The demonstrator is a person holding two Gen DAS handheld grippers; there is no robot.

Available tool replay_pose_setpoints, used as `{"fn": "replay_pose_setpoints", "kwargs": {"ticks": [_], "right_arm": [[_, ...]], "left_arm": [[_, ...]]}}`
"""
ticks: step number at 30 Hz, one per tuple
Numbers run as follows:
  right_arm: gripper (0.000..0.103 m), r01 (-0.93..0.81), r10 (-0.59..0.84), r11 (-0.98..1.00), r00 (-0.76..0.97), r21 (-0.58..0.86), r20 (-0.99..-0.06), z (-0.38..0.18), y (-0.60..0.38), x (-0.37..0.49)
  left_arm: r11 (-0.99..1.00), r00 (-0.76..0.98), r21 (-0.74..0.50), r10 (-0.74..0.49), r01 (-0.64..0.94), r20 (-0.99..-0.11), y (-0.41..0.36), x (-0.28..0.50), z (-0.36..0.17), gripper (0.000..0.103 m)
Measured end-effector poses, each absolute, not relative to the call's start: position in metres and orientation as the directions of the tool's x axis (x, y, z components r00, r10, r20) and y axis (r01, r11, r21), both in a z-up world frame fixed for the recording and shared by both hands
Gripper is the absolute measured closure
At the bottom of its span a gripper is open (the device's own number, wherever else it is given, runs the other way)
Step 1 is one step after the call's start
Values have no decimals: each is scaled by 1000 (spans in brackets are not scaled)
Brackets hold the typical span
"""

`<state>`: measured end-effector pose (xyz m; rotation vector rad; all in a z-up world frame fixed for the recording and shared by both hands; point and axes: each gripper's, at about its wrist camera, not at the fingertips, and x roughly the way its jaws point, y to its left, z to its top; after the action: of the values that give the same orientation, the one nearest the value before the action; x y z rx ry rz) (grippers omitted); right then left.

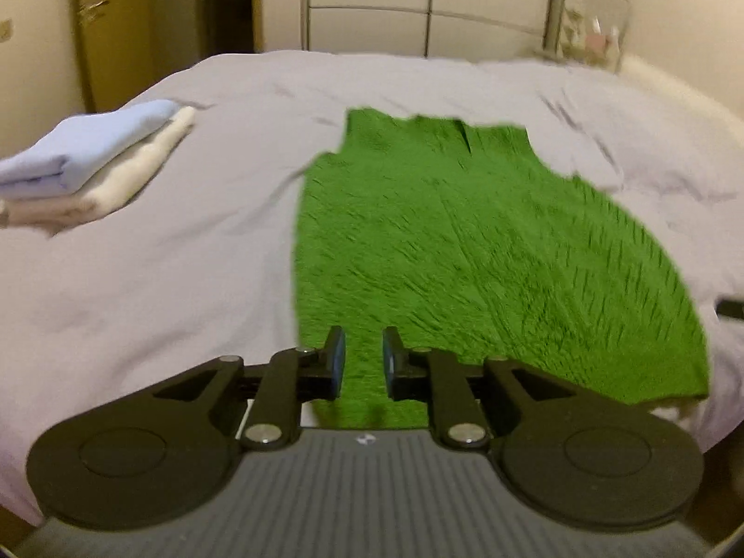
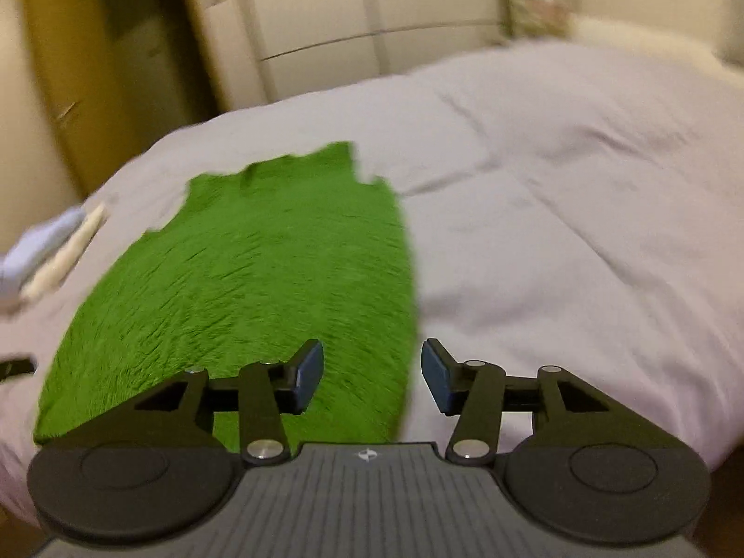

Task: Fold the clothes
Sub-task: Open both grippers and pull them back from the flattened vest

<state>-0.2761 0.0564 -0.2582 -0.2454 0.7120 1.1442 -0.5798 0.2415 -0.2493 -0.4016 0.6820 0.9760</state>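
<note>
Plainly the fold is only about to begin: the green top [image 1: 465, 255] lies spread flat on the bed [image 1: 139, 279], nothing lifted, and neither gripper has cloth between its pads.

In the left wrist view the top fills the centre and lower right of the frame, and the left gripper [image 1: 362, 362] hovers over its near hem close to the left edge, jaws parted by a narrow gap and empty. In the right wrist view the top takes the centre and lower left, and the right gripper [image 2: 372, 376] hangs over the garment's right edge with its jaws spread wide, one pad above green and the other above the sheet.

The top's long axis runs from the bottom of each frame toward the top. Its wide hem is nearest the cameras, and the narrower neck end with its notched outline points away toward the headboard [image 1: 418, 9].

A folded stack [image 1: 93, 158] sits at the middle left of the left view, well apart from the top.

Next, I judge, each gripper should drop to its hem corner, pinch a single edge cleanly, and carry the hem up toward the neck, keeping both sides level so the fold lands square.
</note>
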Motion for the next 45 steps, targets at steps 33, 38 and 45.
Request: {"fn": "replay_pose_setpoints", "kwargs": {"ticks": [33, 38, 45], "right_arm": [[4, -846, 678, 495, 234, 198, -697, -221, 30, -358], [3, -835, 698, 503, 241, 222, -675, -214, 12, -362], [3, -829, 717, 506, 250, 239, -651, -208, -4, -366]], "left_arm": [[515, 325, 56, 619, -856, -715, 142, -578, -202, 54], [524, 335, 72, 638, -848, -693, 125, -581, -192, 48], [530, 346, 84, 657, -844, -670, 107, -583, -182, 41]]}}
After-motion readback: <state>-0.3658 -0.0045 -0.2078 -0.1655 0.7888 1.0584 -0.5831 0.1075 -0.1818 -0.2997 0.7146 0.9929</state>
